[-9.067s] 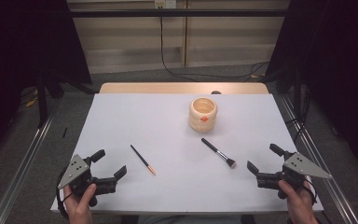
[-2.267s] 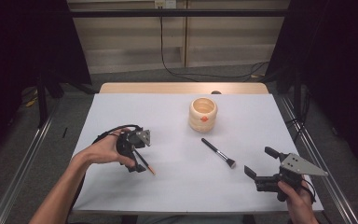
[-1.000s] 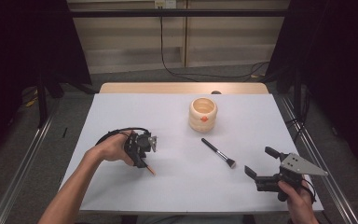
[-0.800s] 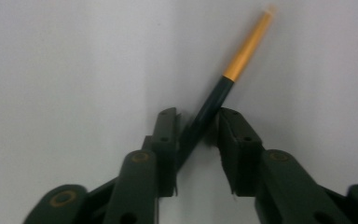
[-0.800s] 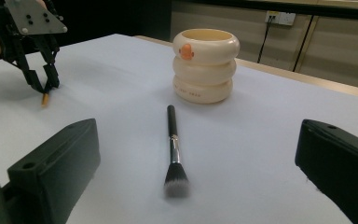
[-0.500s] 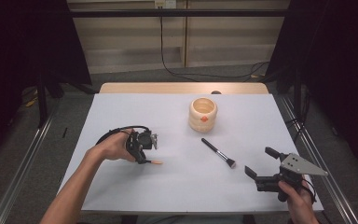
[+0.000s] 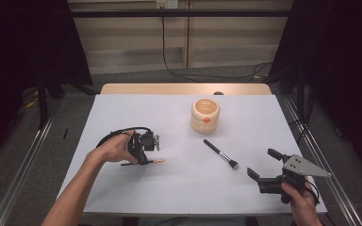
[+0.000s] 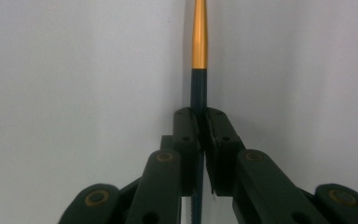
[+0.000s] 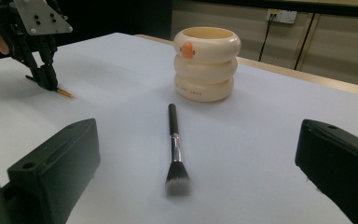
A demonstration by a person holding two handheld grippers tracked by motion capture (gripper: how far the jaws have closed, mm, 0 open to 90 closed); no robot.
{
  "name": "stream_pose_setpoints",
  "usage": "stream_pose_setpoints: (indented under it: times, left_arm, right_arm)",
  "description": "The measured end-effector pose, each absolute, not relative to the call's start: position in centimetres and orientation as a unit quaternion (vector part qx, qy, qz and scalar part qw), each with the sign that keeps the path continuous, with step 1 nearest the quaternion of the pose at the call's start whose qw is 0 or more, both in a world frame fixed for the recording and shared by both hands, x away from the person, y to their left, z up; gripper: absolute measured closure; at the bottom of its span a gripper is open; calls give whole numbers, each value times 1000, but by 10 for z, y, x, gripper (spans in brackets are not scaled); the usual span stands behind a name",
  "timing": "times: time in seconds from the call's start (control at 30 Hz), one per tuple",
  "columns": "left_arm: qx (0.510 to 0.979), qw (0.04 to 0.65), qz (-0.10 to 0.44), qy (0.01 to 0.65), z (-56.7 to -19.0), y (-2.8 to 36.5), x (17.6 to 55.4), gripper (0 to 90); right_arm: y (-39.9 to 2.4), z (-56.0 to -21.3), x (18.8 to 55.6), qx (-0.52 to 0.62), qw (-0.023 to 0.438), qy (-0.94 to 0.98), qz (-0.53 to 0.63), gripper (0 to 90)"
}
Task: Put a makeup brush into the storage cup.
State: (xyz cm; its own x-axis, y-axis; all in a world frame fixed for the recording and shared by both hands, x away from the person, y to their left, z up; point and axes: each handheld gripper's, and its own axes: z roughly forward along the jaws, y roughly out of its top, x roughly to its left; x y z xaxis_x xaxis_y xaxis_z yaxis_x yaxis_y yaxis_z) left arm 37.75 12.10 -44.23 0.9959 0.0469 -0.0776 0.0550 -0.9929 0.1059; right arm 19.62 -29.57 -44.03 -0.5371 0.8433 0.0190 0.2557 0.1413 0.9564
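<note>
A thin dark liner brush with an orange end (image 7: 158, 161) lies on the white table (image 7: 179, 197), left of centre. My left gripper (image 7: 141, 161) points down at it; its jaws have just been closing and now pinch the dark shaft (image 8: 199, 91), the orange end (image 8: 199, 46) sticking out beyond the tips. The right gripper view shows that left gripper (image 9: 46, 81) standing on the brush (image 9: 65, 93). My right gripper (image 7: 263, 163) rests open near the front right corner with nothing between its jaws. A black makeup brush (image 7: 220, 154) lies ahead of it (image 9: 173, 135).
A cream ringed cup (image 7: 205, 115) with an orange mark stands upright behind the makeup brush, also seen as the cup (image 9: 207, 63) in the right gripper view. A wooden strip (image 7: 184, 88) edges the table's far side. Metal rails run along both sides of the table.
The left hand came from the front left corner to the thin brush and its jaws closed on the shaft. The brush turned from slanted to pointing right. The right gripper stayed put.
</note>
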Motion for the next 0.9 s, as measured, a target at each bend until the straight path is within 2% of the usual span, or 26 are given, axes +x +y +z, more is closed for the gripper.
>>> stream_pose_setpoints:
  times: [0.47, 0.6, 0.9]
  left_arm:
    - [995, 80, -50, 38, -432, 127, 381, 839]
    - [993, 93, -39, 58, -426, 130, 381, 840]
    - [984, 138, -55, 102, -414, 138, 383, 840]
  right_arm:
    - [-296, -440, 196, 393, 284, 701, 523, 0]
    - [-296, -440, 196, 393, 284, 701, 523, 0]
    - [-296, -440, 196, 393, 281, 701, 525, 0]
